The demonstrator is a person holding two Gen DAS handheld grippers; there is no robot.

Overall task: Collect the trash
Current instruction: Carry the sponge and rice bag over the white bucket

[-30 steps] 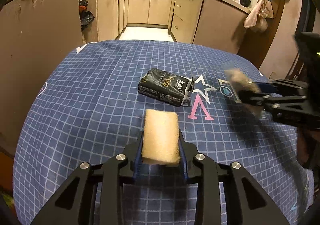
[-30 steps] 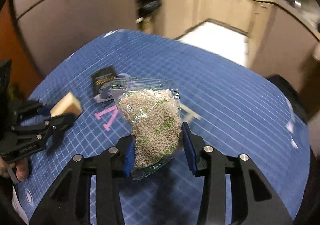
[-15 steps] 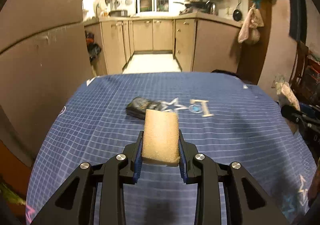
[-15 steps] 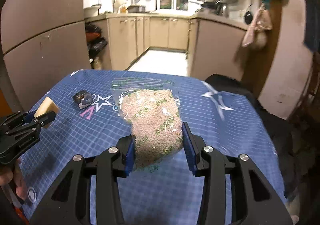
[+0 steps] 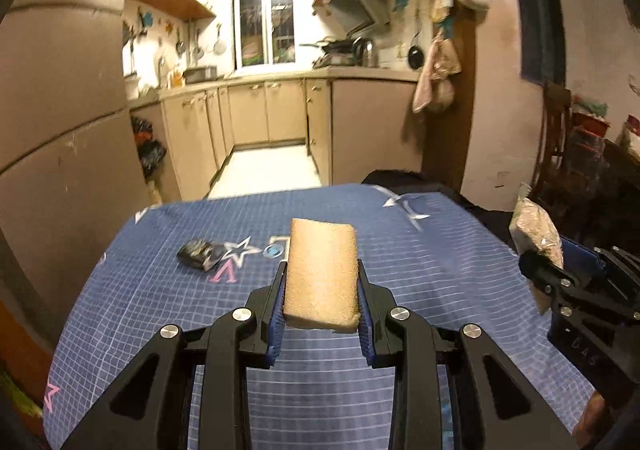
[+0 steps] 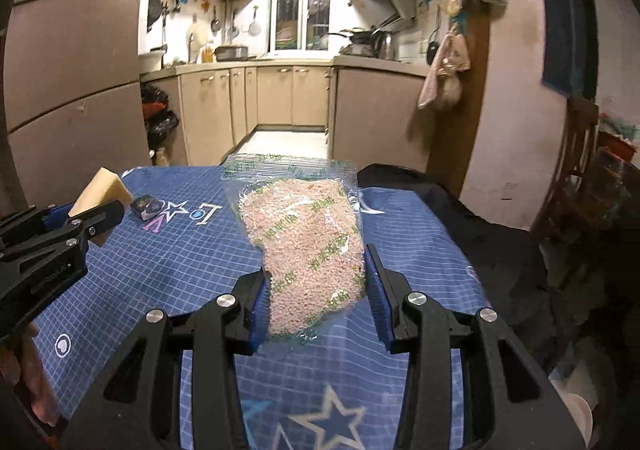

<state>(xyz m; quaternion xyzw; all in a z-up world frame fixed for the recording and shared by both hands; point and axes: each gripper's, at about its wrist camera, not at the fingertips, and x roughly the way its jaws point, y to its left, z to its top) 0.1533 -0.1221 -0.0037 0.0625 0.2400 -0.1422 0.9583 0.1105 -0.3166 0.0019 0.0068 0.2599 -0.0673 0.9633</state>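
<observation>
My left gripper (image 5: pixel 321 292) is shut on a yellow sponge (image 5: pixel 322 274), held up above the blue checked tablecloth (image 5: pixel 168 290). A clear bag of grain (image 6: pixel 308 246) stands between the pads of my right gripper (image 6: pixel 316 286), which is shut on it. The right wrist view also catches the left gripper (image 6: pixel 102 216) at the left with the sponge (image 6: pixel 102 186). At the right edge of the left wrist view the right gripper (image 5: pixel 540 262) shows with the bag (image 5: pixel 534 228). A black wrapper (image 5: pixel 200 252) (image 6: pixel 147 206) lies on the cloth to the far left.
Dark cloth or a bag (image 6: pixel 500 250) hangs off the table's right side. Kitchen cabinets (image 5: pixel 276 114) and a tall brown fridge-like surface (image 5: pixel 60 154) stand beyond the table. A chair and clutter (image 5: pixel 580 154) fill the right. A hand (image 6: pixel 28 362) shows at lower left.
Both grippers rose and pulled back from the table, tilting up so the kitchen fills the view. The wrapper now lies farther off. Each still holds its item.
</observation>
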